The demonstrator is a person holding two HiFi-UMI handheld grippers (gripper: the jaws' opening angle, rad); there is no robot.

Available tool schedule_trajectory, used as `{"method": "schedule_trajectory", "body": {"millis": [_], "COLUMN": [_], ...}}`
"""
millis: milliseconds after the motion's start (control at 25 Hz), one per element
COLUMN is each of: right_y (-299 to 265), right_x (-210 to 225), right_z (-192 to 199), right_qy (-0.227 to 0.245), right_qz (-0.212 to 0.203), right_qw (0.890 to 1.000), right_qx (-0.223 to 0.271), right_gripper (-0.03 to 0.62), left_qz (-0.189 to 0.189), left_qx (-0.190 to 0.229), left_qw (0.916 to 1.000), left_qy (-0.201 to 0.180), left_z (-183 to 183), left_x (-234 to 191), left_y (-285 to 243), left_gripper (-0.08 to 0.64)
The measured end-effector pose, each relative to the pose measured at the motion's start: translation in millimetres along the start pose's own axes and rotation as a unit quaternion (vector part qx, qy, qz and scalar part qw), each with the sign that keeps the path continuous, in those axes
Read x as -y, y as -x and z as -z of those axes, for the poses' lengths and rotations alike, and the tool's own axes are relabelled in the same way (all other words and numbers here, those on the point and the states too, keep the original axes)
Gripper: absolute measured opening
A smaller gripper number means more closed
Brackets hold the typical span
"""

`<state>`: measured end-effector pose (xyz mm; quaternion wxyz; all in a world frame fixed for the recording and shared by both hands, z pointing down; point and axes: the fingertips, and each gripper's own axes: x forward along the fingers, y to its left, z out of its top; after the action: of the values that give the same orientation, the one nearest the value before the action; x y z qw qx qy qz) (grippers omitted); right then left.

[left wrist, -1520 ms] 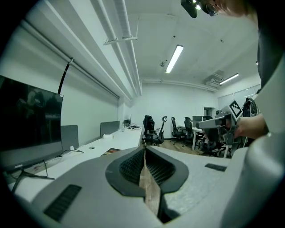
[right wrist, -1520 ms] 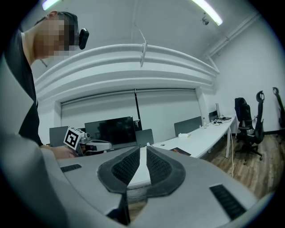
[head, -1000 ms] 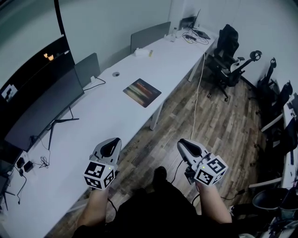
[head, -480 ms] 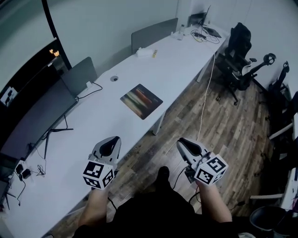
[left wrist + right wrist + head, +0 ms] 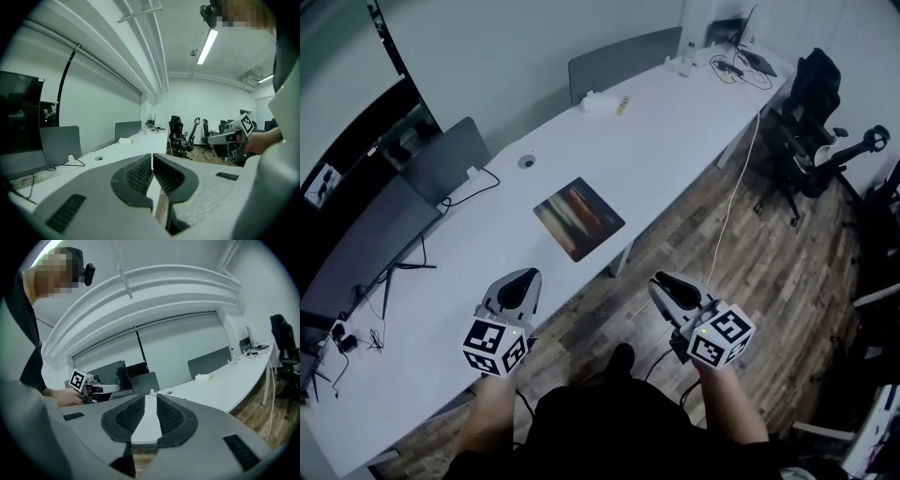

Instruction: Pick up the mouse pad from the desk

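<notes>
Head view, contents listed left to right.

1. Dark monitor (image 5: 366, 239), standing on the long white desk (image 5: 675, 122), with cables trailing beside its stand.
2. Left gripper (image 5: 523, 277), held above the desk's near edge. The left gripper view shows its jaws drawn together to a thin slit, with nothing between them.
3. Mouse pad (image 5: 578, 217), the task's object. It is a dark rectangle with streaked colours, lying flat on the desk close to the front edge. It is ahead of both grippers and well apart from each.
4. Right gripper (image 5: 662, 282), held over the wooden floor (image 5: 741, 281) beside the desk. Its jaws are opening to a narrow gap, with nothing between them.
5. Black office chair (image 5: 814, 103), far right.

Status, by judgement: approach stage, pad untouched.

Hazards, by judgement:
- The pad is thin and lies flush on the desk, so jaws this narrow would likely skate over it or shove it along rather than catch an edge.
- A push toward the front could slide it off the desk.
- A steep descent could jam a jaw tip into the desktop.
</notes>
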<state>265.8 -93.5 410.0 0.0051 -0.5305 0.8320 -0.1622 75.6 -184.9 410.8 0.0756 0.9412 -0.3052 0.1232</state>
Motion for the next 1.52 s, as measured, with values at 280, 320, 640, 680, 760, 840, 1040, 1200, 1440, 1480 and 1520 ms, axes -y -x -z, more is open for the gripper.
{"method": "schedule_trajectory", "body": {"millis": [280,320,640,680,760,840,1040,1200,1440,1480,1520], "right_y": [-27,-32,-86,-93,-107,-120,-143,-162,-194,-201,-207], "right_x": [15,13,-16,-20,-28,-36,-49,-36,-7,-3,2], "right_z": [0,0,-4,-3,3,13,40,49,60,64,68], "right_qy": [0.012,0.015,0.049,0.054,0.061,0.066,0.100,0.113,0.128,0.131,0.135], "right_qz": [-0.036,-0.041,-0.047,-0.047,-0.046,-0.047,-0.053,-0.053,-0.075,-0.081,-0.087], "right_qw": [0.999,0.998,0.995,0.994,0.993,0.991,0.983,0.978,0.970,0.967,0.965], "right_qx": [-0.031,-0.035,-0.075,-0.080,-0.092,-0.105,-0.147,-0.169,-0.195,-0.201,-0.206], "right_gripper": [0.121,0.130,0.212,0.222,0.240,0.261,0.351,0.370,0.386,0.396,0.406], "left_qz": [-0.016,-0.017,-0.034,-0.035,-0.037,-0.039,-0.038,-0.038,-0.065,-0.070,-0.073], "left_qx": [0.012,0.013,0.033,0.036,0.038,0.036,0.029,0.021,0.008,0.006,0.004], "left_qw": [0.9998,0.9998,0.9986,0.9984,0.9981,0.9979,0.9973,0.9968,0.9941,0.9937,0.9933], "left_qy": [-0.002,-0.001,0.022,0.026,0.030,0.036,0.057,0.067,0.086,0.088,0.089], "left_z": [-17,-17,-5,-3,3,10,27,36,47,47,47], "left_x": [-8,-11,-54,-60,-70,-80,-88,-93,-115,-120,-124], "left_y": [-24,-24,1,6,16,23,31,21,-5,-11,-16], "left_gripper": [0.018,0.018,0.018,0.018,0.018,0.018,0.018,0.018,0.018,0.018,0.018]}}
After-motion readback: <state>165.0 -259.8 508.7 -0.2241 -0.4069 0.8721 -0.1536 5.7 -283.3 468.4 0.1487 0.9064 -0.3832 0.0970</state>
